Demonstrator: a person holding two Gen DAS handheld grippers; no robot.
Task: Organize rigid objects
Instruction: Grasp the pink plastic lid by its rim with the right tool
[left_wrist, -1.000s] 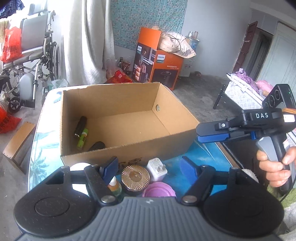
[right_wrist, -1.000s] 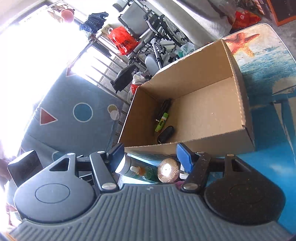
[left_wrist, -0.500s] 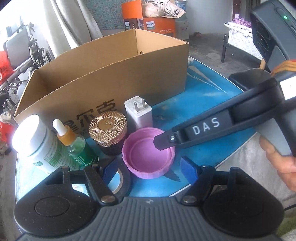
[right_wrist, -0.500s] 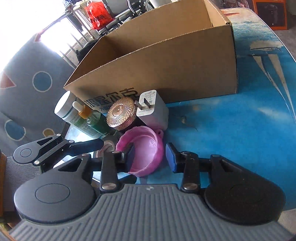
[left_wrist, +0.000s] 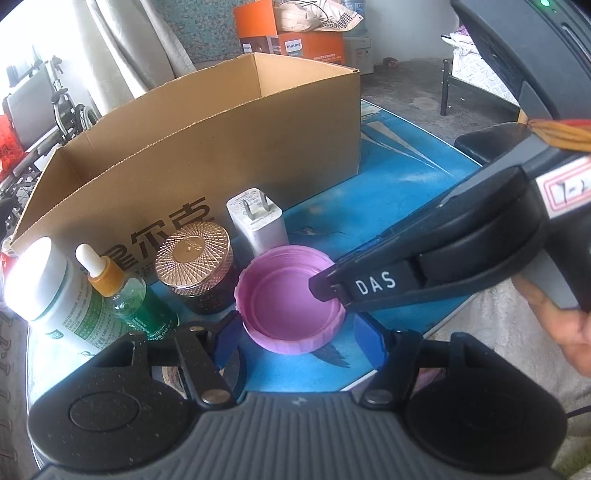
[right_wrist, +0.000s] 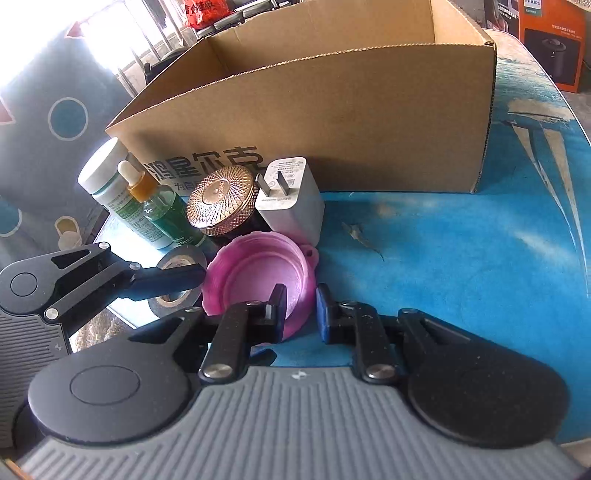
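A pink plastic lid (left_wrist: 291, 295) (right_wrist: 258, 280) lies upside down on the blue table in front of the cardboard box (left_wrist: 207, 147) (right_wrist: 332, 110). My right gripper (right_wrist: 300, 304) straddles the lid's near rim, one finger inside, one outside, nearly closed on it. My left gripper (left_wrist: 295, 332) is open, with the lid between its fingertips. Behind the lid stand a white charger (left_wrist: 258, 221) (right_wrist: 291, 195), a dark jar with a gold lid (left_wrist: 194, 258) (right_wrist: 221, 199), a green dropper bottle (left_wrist: 136, 299) (right_wrist: 162, 206) and a white bottle (left_wrist: 51, 291) (right_wrist: 107, 173).
A roll of black tape (right_wrist: 177, 284) lies under my left gripper's finger at the table's left edge. The blue table (right_wrist: 461, 258) is open to the right of the lid. An orange box (left_wrist: 295, 40) stands on the floor behind.
Both grippers have dropped from above the box to the objects in front of it. My right gripper has narrowed around the lid's rim.
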